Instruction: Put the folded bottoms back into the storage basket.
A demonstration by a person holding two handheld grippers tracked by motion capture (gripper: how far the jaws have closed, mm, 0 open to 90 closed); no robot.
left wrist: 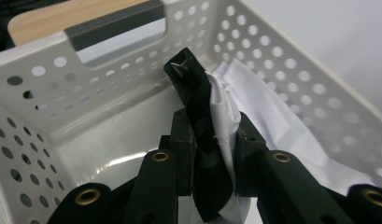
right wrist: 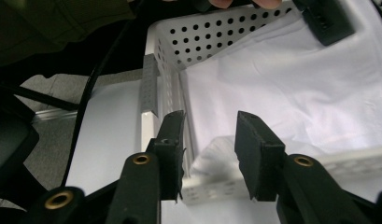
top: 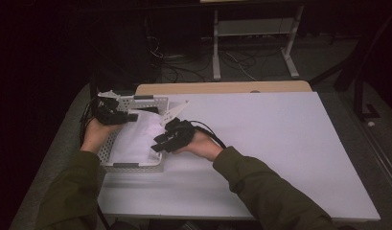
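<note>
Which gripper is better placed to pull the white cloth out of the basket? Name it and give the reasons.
Left. The left gripper is already shut on a fold of the white cloth inside the basket. The right gripper is open at the basket's rim, holding nothing.

The high view looks down from above the table; both gripper views look closely into the same basket (top: 131,166).
</note>
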